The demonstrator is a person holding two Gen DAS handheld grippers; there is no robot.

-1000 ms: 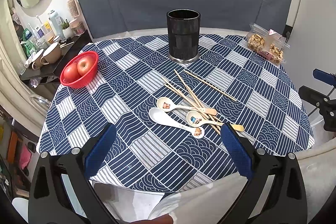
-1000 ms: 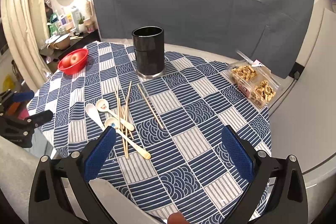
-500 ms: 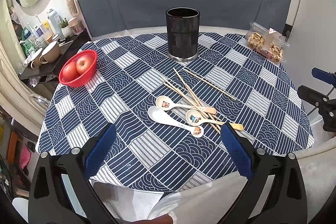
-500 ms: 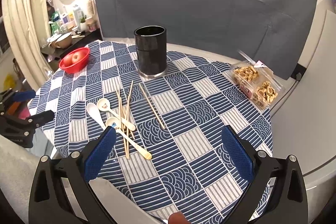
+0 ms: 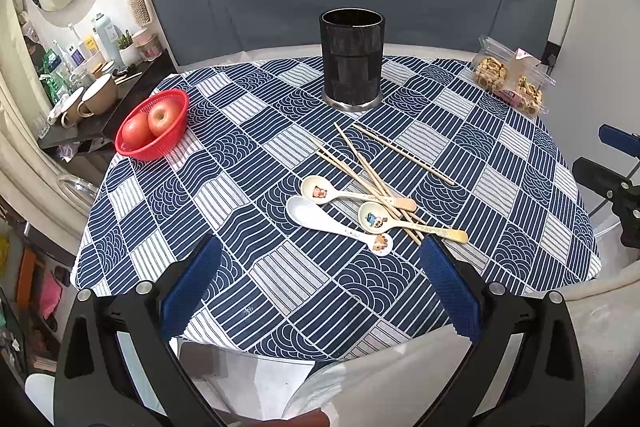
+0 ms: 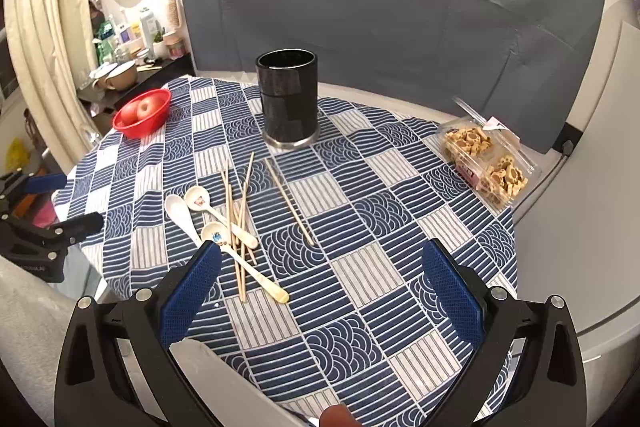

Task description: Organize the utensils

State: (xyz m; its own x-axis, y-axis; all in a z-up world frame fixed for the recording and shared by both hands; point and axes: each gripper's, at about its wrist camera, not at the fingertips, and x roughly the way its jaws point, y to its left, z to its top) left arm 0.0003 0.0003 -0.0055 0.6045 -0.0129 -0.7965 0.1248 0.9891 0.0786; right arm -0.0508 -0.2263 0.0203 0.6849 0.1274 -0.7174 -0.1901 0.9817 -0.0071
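- The left gripper (image 5: 318, 291) hangs over the near edge of the table with its blue-padded jaws spread wide and nothing between them; the right gripper (image 6: 320, 293) is the same, wide apart and holding nothing.
- The round table (image 5: 256, 291) wears a navy and white patchwork cloth.
- A black cylindrical utensil holder (image 5: 351, 58) stands upright toward the far side, its mouth up.
- A red basket (image 5: 154, 125) with two apples sits at the far left edge.
- A clear box of cookies (image 6: 486, 163) sits at the far right edge.
- Wooden chopsticks (image 5: 372, 171) lie loose and crossed in front of the holder, one pair a little apart to the right.
- Three ceramic spoons (image 5: 340, 209) lie among the chopsticks' near ends, well apart from the holder.
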